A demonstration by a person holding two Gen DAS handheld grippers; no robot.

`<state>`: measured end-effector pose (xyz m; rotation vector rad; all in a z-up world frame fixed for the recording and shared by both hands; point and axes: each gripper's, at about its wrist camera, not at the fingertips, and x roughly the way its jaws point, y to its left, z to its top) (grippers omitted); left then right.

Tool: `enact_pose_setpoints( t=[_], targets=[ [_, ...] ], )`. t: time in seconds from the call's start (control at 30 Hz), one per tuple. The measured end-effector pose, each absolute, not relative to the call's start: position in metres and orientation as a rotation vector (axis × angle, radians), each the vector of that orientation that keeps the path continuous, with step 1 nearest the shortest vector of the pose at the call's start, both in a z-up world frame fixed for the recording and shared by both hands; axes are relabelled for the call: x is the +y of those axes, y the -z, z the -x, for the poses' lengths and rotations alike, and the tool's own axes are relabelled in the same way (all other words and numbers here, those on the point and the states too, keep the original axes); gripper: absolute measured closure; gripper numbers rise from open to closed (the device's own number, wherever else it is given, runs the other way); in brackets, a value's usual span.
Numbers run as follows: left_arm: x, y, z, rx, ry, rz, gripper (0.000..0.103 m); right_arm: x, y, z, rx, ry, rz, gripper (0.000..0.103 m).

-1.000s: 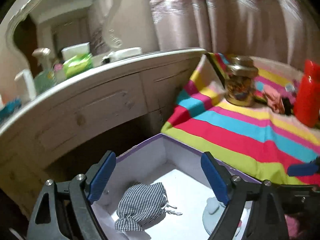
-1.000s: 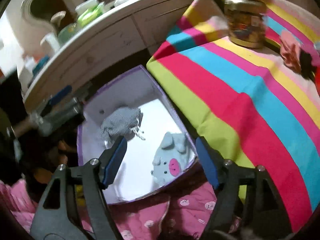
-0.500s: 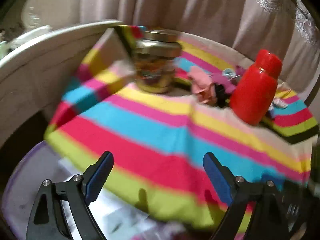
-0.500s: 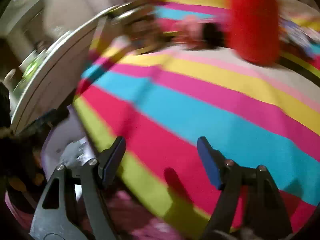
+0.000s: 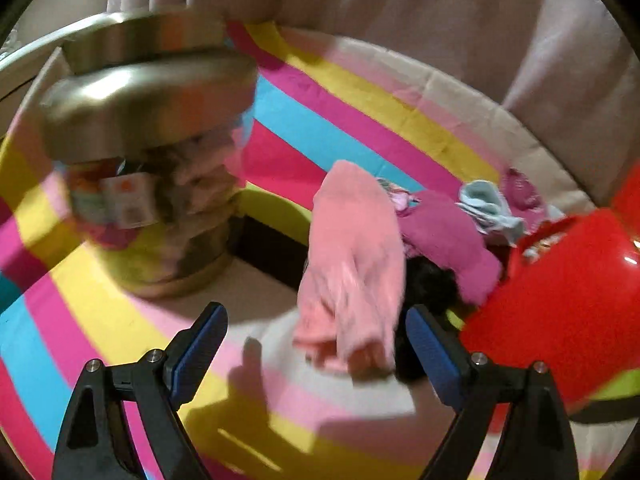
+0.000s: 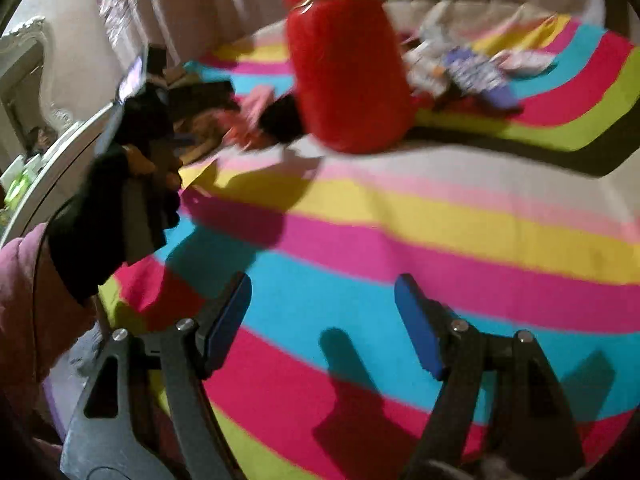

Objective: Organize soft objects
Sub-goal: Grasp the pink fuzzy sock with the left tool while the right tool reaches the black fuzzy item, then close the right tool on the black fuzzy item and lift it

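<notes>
On striped cloth (image 5: pixel 120 320): big red bottle (image 5: pixel 560 300), shiny jar (image 5: pixel 152 152), pink soft cloth (image 5: pixel 352 260) mid-cloth between them. Left gripper (image 5: pixel 316 344) wide open, empty, just before pink cloth. Right gripper (image 6: pixel 322 320) open, empty.

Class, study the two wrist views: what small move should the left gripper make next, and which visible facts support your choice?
Probably ease the left gripper forward and down until its open, empty jaws straddle the pink cloth. That cloth lies on the striped cover just ahead of the fingertips, between the jar and the red bottle, and nothing is gripped yet.
</notes>
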<state>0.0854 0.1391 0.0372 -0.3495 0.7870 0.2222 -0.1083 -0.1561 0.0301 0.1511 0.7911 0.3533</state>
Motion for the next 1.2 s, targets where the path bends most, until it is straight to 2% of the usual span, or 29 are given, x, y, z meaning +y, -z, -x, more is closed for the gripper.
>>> enact_pose_setpoints(
  t=[0.07,0.1,0.13,0.23,0.37,0.47,0.5,0.57,0.63,0.67,0.8,0.93,1.07,1.2],
  targets=[
    [0.14,-0.03,-0.092,0.777,-0.216,0.357,0.044,-0.173,-0.029,0.103,0.788,-0.329,-0.188,0.026],
    [0.141,-0.024,-0.095,0.799,-0.177,0.378,0.092,-0.178,-0.027,0.103,0.79,-0.318,-0.196,0.026],
    [0.142,-0.021,-0.093,0.831,-0.143,0.399,0.095,-0.183,-0.025,0.101,0.796,-0.306,-0.202,0.026],
    [0.14,-0.032,-0.053,0.755,-0.114,0.365,0.095,-0.187,-0.021,0.092,0.81,-0.289,-0.206,0.026],
    [0.145,-0.058,0.038,0.647,-0.175,0.3,0.095,-0.173,-0.024,0.078,0.799,-0.321,-0.188,0.026],
    [0.164,-0.062,0.075,0.642,-0.228,0.314,0.092,-0.148,-0.031,0.072,0.782,-0.382,-0.14,0.026],
    [0.17,-0.062,0.077,0.648,-0.234,0.312,0.089,-0.137,-0.034,0.067,0.773,-0.4,-0.117,0.026],
    [0.18,-0.058,0.073,0.654,-0.264,0.281,0.075,-0.108,-0.042,0.055,0.743,-0.435,-0.052,0.026],
    [0.185,-0.051,0.062,0.678,-0.277,0.268,0.032,-0.079,-0.047,0.04,0.725,-0.444,0.003,0.026],
    [0.189,-0.049,0.06,0.667,-0.276,0.271,0.027,-0.067,-0.049,0.032,0.721,-0.446,0.024,0.026],
    [0.196,-0.037,0.049,0.659,-0.261,0.287,0.018,-0.006,-0.056,0.0,0.684,-0.424,0.178,0.026],
    [0.209,-0.016,0.034,0.774,-0.247,0.368,0.018,0.045,-0.054,-0.034,0.669,-0.38,0.315,0.026],
    [0.216,-0.011,0.031,0.784,-0.266,0.413,0.016,0.083,-0.038,-0.071,0.723,-0.31,0.412,0.026],
    [0.209,-0.011,0.025,0.813,-0.256,0.371,0.008,0.094,-0.017,-0.11,0.82,-0.211,0.414,0.026]
  ],
)
